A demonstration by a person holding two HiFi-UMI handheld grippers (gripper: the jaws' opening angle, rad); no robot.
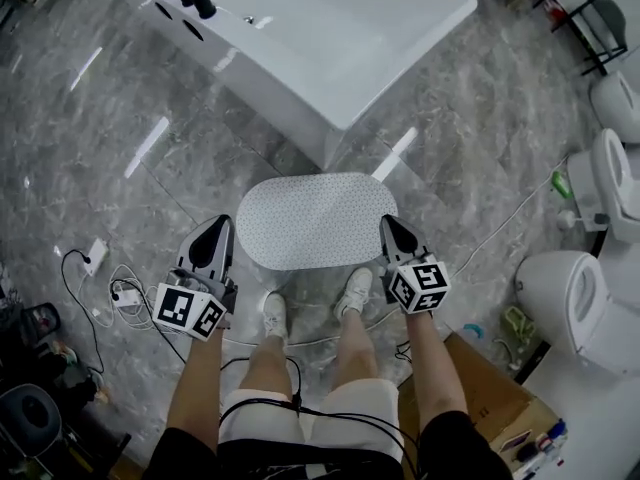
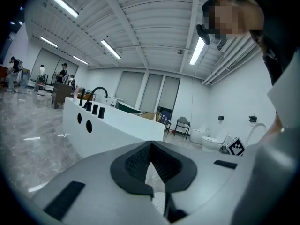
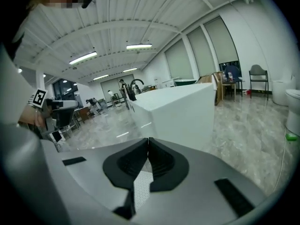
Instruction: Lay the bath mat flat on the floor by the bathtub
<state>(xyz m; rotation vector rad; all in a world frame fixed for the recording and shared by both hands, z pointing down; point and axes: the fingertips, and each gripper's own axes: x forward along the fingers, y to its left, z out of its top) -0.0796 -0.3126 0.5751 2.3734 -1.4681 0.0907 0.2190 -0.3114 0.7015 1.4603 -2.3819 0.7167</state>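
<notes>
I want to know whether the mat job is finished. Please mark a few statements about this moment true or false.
1. The mat lies flat on the floor. True.
2. The mat is inside the tub. False: it lies on the floor just off the tub's corner.
3. The left gripper clamps the mat's edge. False: its jaws meet at the tips with nothing between them.
4. The right gripper is shut. True.
5. A toilet stands at the person's right. True.
</notes>
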